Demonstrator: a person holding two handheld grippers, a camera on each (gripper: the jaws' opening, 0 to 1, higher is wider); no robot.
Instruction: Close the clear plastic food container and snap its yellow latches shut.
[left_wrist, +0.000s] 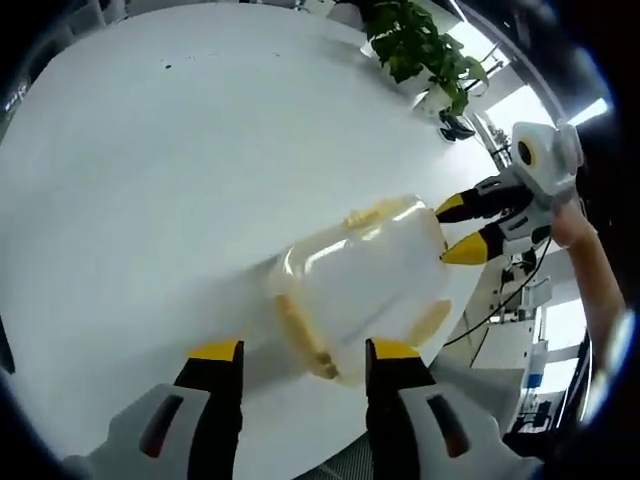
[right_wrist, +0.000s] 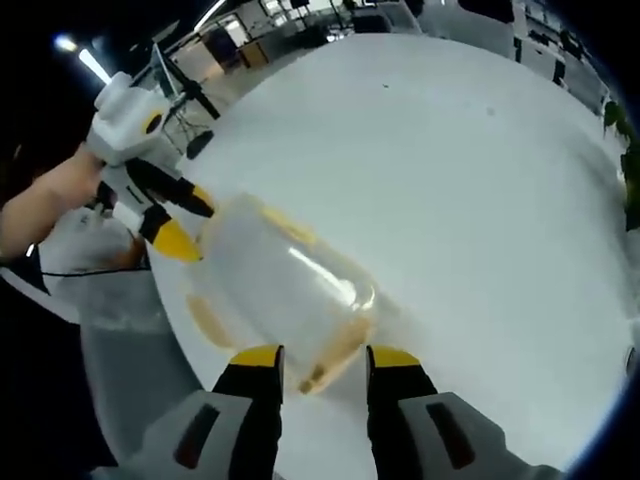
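The clear plastic food container (left_wrist: 360, 285) lies on the white table (left_wrist: 150, 170), close to one edge of the table, with its lid in place and the yellow latches visible as pale yellow strips along its sides. In the left gripper view, one yellow latch (left_wrist: 305, 335) runs along the container end nearest the left gripper (left_wrist: 303, 352); a second strip shows along the far long side and a third at the rounded corner toward the table edge. The left gripper's yellow-tipped jaws stand apart, with the near end of the container in front of the gap between them; whether either jaw touches the plastic cannot be determined. The right gripper (left_wrist: 465, 228) enters from the right side of this view, held by a person's hand and forearm, its two jaws spread and straddling the far end of the container. In the right gripper view, the right gripper (right_wrist: 324, 357) has its jaws apart, and a latch (right_wrist: 335, 355) at the container's near end sits in the gap between the jaw tips. The container (right_wrist: 280, 285) extends away toward the left gripper (right_wrist: 185, 222), whose jaws are spread around the opposite end. A potted plant (left_wrist: 420, 45) stands at the far edge of the table.
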